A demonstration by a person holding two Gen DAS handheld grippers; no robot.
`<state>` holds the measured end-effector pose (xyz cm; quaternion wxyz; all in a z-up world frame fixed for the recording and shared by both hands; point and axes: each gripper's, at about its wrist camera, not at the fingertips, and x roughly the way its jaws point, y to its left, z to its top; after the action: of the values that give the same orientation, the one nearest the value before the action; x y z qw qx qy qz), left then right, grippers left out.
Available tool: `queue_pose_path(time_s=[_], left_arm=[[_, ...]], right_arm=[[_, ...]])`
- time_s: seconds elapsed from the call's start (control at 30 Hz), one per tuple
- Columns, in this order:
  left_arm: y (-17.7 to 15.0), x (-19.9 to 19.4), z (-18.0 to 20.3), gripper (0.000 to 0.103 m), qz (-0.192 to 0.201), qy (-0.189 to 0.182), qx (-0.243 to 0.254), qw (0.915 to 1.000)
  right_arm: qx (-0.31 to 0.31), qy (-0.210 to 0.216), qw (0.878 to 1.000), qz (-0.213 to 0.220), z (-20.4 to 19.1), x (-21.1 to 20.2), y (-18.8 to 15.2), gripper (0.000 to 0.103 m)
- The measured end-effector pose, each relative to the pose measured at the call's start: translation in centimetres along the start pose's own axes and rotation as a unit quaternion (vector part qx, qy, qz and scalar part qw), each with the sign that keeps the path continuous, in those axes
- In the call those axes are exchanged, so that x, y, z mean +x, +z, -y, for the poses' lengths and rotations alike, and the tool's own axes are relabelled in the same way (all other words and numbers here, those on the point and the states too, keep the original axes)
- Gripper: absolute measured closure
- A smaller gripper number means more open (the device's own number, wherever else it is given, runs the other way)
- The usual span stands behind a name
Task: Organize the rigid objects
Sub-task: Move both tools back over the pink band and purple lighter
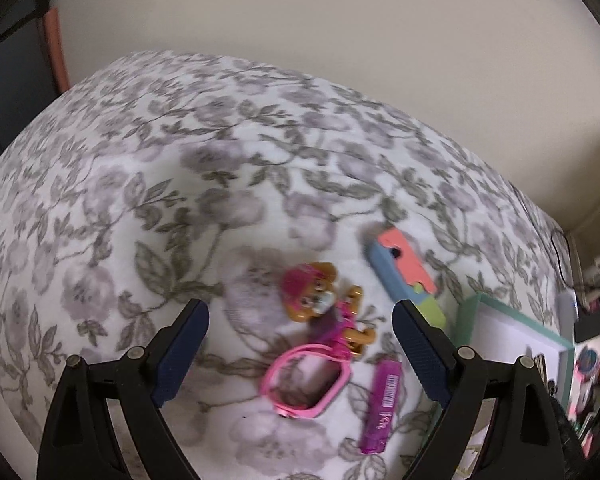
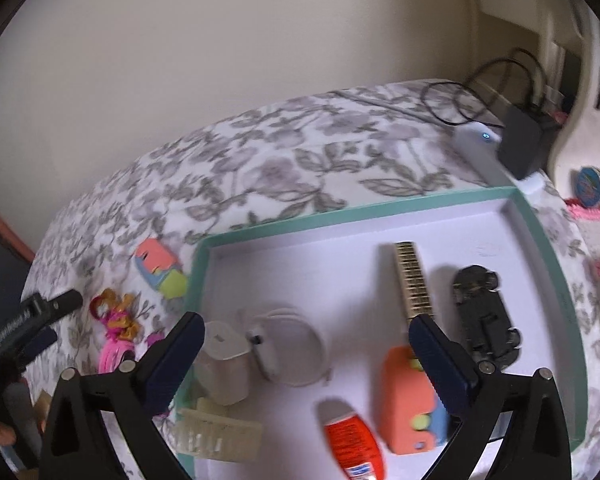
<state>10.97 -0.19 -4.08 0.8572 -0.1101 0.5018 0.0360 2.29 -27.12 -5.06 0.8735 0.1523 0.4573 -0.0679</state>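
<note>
While both hand-held grippers hang over a bed covered in a grey floral blanket (image 1: 148,168), neither grasps anything. The left gripper (image 1: 300,344) has its jaws spread wide and bare, with a small brown-and-pink toy pup (image 1: 320,296) lying on the blanket in the gap between them, a pink looped band (image 1: 308,380) just below it and a purple tube (image 1: 382,408) beside that. A coral, blue and green block (image 1: 404,272) lies beyond the left gripper's right finger, close to the teal rim of a tray (image 1: 470,320).

The right gripper (image 2: 304,356) is released too – jaws fully apart above the shallow white tray (image 2: 340,216). Inside the tray lie a black toy car (image 2: 486,312) near the right wall, a striped comb-like stick (image 2: 414,280), a coral toy (image 2: 408,404), an orange tube (image 2: 352,440), a pale round case (image 2: 292,344) and a cream hair clip (image 2: 216,432) at the left rim. The tray's far half is bare – as is the broad stretch of blanket beyond the toys, up to the wall.
</note>
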Motion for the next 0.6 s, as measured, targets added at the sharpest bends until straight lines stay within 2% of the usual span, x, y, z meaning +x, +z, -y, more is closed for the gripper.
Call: queue_pose_path(time_s=[0.23,0.6], left_arm=[[0.4,0.2,-2.2,0.010,-0.004,0.010,-0.024,0.9996],[1.1,0.8,-4.4,0.010,-0.013,0.011,-0.035,0.9993]], right_arm=[[-0.080,0.004,0.997,-0.025,-3.9,1.1,-1.1,0.000],[-0.115,0.025,0.993,-0.030,-8.4,1.6,-1.5,0.000]])
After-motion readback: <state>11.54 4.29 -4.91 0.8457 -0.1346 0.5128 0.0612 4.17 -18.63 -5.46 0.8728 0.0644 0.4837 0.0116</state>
